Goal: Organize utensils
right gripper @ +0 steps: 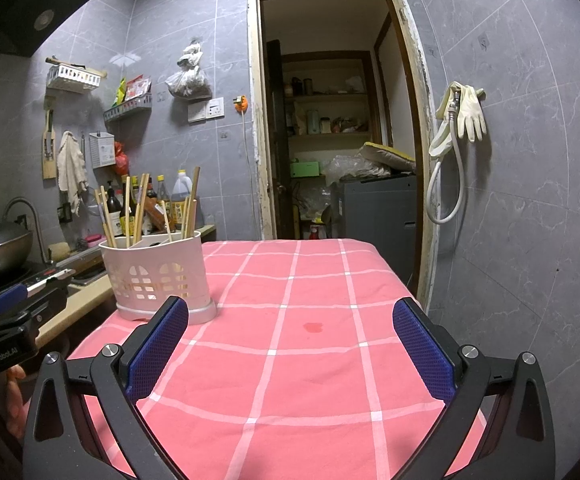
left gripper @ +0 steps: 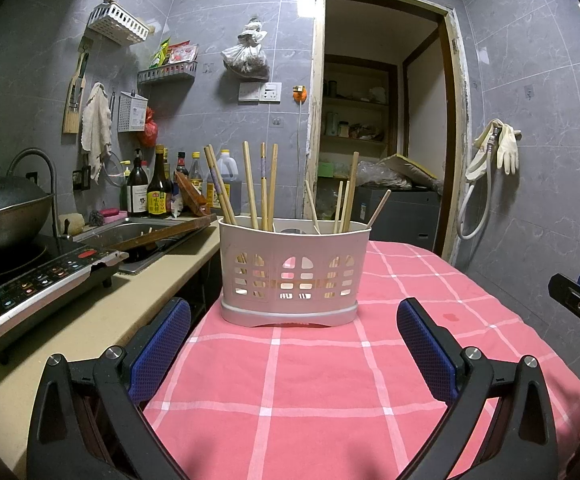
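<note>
The left gripper (left gripper: 294, 344) is held wide open, its blue pads (left gripper: 161, 344) spread apart with nothing gripped and nothing touched; only the pink checked tablecloth (left gripper: 298, 400) is seen between them. The right gripper (right gripper: 290, 344) is likewise spread wide and empty above the cloth. On the body of the left gripper, seen from the right wrist view, the lettering "GenRoboLAI" can be read. One white perforated utensil holder (left gripper: 294, 276) is stood near the table's far left corner, straight ahead of the left gripper. About ten wooden chopsticks (left gripper: 249, 184) are stood upright in its compartments: roughly five in the left one and five in the right. One small red stain (right gripper: 314, 327) is marked on the cloth.
</note>
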Tool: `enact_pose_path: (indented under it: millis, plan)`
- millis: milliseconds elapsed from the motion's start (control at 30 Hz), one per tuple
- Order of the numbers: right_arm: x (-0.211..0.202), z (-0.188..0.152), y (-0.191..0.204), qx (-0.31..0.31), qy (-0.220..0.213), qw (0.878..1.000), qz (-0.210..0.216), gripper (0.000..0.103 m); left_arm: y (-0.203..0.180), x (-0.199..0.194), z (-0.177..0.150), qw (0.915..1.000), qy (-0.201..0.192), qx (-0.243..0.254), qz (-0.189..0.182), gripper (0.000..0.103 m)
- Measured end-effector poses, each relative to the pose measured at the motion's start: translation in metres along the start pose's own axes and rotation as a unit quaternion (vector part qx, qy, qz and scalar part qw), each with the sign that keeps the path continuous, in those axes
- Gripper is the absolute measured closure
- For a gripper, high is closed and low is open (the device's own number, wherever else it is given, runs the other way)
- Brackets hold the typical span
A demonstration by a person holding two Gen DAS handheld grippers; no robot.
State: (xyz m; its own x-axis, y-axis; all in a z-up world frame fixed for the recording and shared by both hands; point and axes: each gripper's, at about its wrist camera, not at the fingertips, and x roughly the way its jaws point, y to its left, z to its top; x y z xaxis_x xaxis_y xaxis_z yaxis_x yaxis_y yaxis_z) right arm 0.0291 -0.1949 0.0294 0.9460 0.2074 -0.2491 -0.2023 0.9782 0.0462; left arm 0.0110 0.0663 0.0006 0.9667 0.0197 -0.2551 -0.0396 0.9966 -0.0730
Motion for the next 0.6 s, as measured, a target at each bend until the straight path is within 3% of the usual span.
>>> enact_pose_path:
  millis: [600]
  plan:
    - [-0.0002,-0.0005,-0.0007,0.001,0.001,1.000,0.000,0.000,-0.0032,0.0079,-0.0028,1.0000,0.008,0.001,-0.001,0.002]
